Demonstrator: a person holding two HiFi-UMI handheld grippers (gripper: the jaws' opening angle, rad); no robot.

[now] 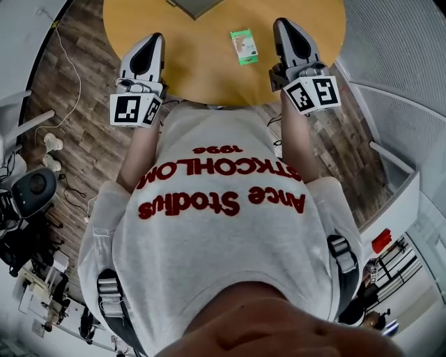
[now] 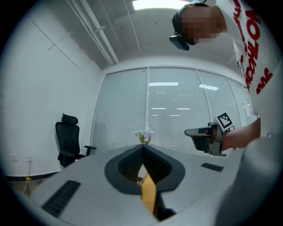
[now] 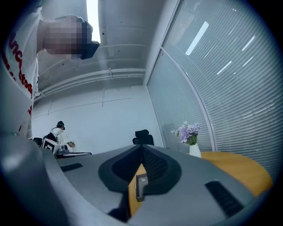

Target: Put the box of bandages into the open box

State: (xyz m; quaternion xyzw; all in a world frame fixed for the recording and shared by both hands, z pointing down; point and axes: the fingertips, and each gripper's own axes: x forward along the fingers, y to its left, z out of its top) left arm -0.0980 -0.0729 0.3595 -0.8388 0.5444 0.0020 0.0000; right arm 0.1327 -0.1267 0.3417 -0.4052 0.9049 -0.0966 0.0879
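- Green and white, the box of bandages (image 1: 244, 46) lies flat on the round wooden table (image 1: 209, 70), out in front of you.
- It sits between your two grippers, nearer the right one, and touches neither.
- Your left gripper (image 1: 156, 37) is held over the near edge of the table, nose pointing away from you.
- Its own view shows the left gripper's (image 2: 143, 147) jaws pressed together at the tip, with nothing pinched between them.
- Your right gripper (image 1: 282, 23) reaches a little further over the table, just beside the bandage box.
- Its jaws are also closed tip to tip and empty, as the right gripper (image 3: 141, 148) view shows.
- From the left gripper view your right gripper (image 2: 207, 136) hangs level off to the side, marker cube facing up.
- A vase of purple flowers (image 3: 189, 136) stands at the far side of the table, in front of the slatted blinds (image 3: 230, 88).
- A black office chair (image 2: 68, 139) stands by the white wall.
- A grey shape (image 1: 195, 5) lies at the table's far edge, cut off by the frame; you cannot tell from here whether it is the open box.
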